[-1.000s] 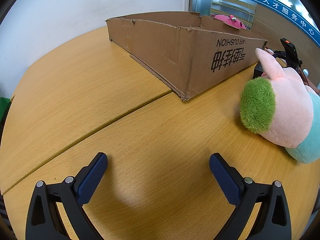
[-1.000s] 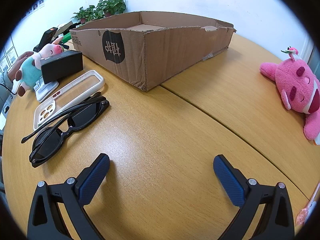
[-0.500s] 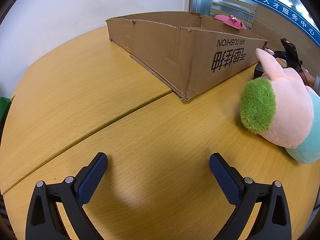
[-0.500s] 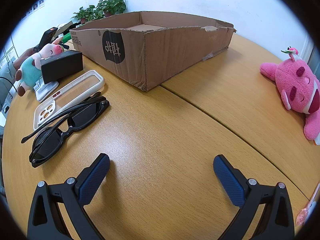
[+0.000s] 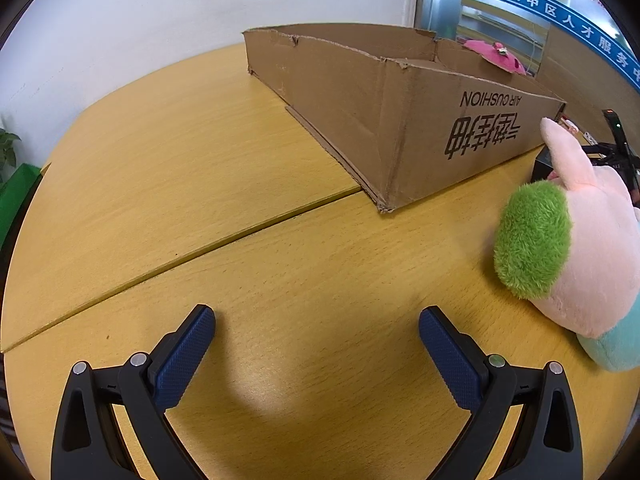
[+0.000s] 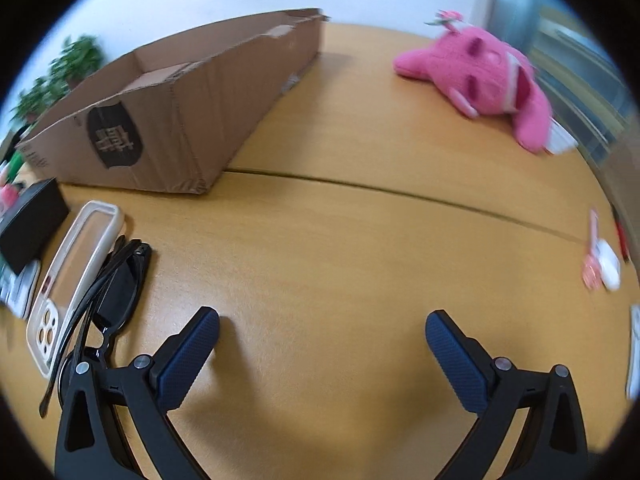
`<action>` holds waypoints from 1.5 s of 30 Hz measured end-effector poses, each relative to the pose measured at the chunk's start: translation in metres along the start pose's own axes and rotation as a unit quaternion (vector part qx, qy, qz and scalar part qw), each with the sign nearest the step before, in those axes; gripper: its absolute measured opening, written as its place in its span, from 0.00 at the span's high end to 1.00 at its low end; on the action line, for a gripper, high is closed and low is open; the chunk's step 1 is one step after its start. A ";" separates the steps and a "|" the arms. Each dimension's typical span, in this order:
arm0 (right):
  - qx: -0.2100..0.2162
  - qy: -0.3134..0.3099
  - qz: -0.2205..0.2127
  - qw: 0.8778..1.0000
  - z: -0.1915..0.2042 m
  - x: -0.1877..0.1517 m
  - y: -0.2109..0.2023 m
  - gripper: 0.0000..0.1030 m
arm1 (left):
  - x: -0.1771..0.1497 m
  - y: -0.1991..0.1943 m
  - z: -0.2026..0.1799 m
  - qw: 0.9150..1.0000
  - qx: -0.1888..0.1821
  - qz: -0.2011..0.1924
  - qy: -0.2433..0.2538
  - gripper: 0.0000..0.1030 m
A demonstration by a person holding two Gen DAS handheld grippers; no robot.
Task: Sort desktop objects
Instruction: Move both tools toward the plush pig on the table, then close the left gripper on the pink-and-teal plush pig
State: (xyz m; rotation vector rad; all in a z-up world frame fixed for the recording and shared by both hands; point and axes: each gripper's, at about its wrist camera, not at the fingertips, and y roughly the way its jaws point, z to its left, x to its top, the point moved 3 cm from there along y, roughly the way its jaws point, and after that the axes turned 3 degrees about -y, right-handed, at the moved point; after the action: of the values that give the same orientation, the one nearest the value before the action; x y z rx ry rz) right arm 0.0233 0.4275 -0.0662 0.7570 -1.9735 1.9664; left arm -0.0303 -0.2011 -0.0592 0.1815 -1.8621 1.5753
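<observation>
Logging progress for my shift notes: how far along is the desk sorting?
Barely begun. Nothing shows inside the cardboard box, though its floor is mostly hidden. In hand: nothing; the left hand-held gripper and right hand-held gripper are both open. Left on the table: sunglasses, phone case, black box, pink plush, green-eared plush.

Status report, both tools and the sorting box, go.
Left tool open, empty, over bare table. Right tool open, empty, view blurred. Cardboard box looks empty; sunglasses, phone case, pink plush unsorted. Nothing between either tool's fingers.
</observation>
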 end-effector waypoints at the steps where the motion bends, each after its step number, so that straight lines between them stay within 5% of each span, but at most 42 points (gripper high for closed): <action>1: -0.021 0.009 0.003 1.000 -0.002 -0.001 -0.005 0.00 | 0.002 0.001 0.000 1.000 0.005 0.008 -0.006 0.00; 3: -0.041 0.019 -0.009 0.999 0.001 -0.005 -0.018 0.01 | 0.003 -0.002 0.000 0.999 0.030 0.015 -0.031 0.02; 5: -0.061 0.018 -0.051 0.997 0.017 -0.008 -0.051 0.00 | 0.005 -0.031 -0.007 0.993 0.092 -0.049 -0.046 0.02; 9: -0.090 -0.004 -0.141 0.986 0.050 0.003 -0.128 0.00 | 0.012 -0.119 -0.047 0.980 0.087 -0.170 -0.056 0.01; 13: -0.047 -0.045 -0.210 0.976 0.095 0.029 -0.186 0.00 | 0.021 -0.182 -0.094 0.970 0.062 -0.227 -0.066 0.01; 19: 0.050 -0.066 -0.274 0.958 0.169 0.049 -0.250 0.00 | 0.024 -0.241 -0.164 0.948 0.088 -0.297 -0.073 0.01; 22: 0.089 -0.083 -0.275 0.954 0.206 0.042 -0.253 0.01 | 0.022 -0.245 -0.182 0.955 0.074 -0.275 -0.083 0.01; 27: 0.071 -0.117 -0.246 0.959 0.259 0.012 -0.225 0.01 | 0.014 -0.233 -0.195 0.963 0.035 -0.233 -0.134 0.01; 32: 0.068 -0.134 -0.218 0.964 0.295 -0.003 -0.203 0.01 | 0.010 -0.222 -0.198 0.961 0.020 -0.223 -0.162 0.01; 38: 0.141 -0.116 -0.179 0.967 0.321 0.004 -0.181 0.01 | 0.014 -0.184 -0.189 0.967 -0.017 -0.177 -0.182 0.01; 45: 0.186 -0.136 -0.109 0.967 0.359 0.012 -0.127 0.01 | 0.006 -0.126 -0.160 0.963 -0.061 -0.122 -0.234 0.02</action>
State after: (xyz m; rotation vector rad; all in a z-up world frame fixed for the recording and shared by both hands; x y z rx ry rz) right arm 0.1444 0.0792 0.0287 1.3378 -1.5751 2.2145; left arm 0.0943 -0.0849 0.0534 0.7555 -2.1827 1.3178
